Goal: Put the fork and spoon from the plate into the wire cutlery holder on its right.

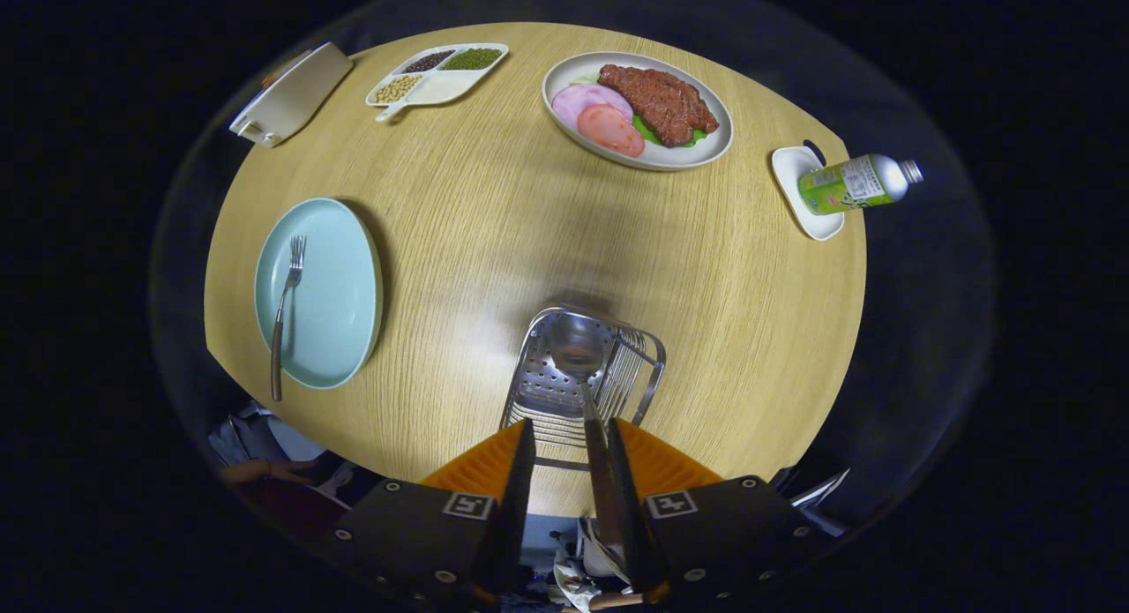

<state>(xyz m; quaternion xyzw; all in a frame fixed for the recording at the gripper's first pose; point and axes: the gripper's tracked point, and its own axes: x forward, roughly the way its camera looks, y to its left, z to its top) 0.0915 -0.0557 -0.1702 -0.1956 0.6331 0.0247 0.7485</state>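
The pale blue plate (340, 287) lies on the round wooden table, well left of my fingers. On it rests the fork (284, 309), tines away from me, its handle sticking out over the plate's near rim. The wire cutlery holder (651, 366) stands just ahead of my fingertips. The spoon (575, 344) is in it, bowl down at the far end, its handle running back along the inner face of my right finger (609, 472). My gripper (561, 423) is open: a gap separates the left finger from the handle.
At the far side stand a white plate of meat and ham slices (637, 110), a divided dish of beans (437, 73) and a white box (291, 94). A green bottle (851, 183) lies on a small white dish to the right.
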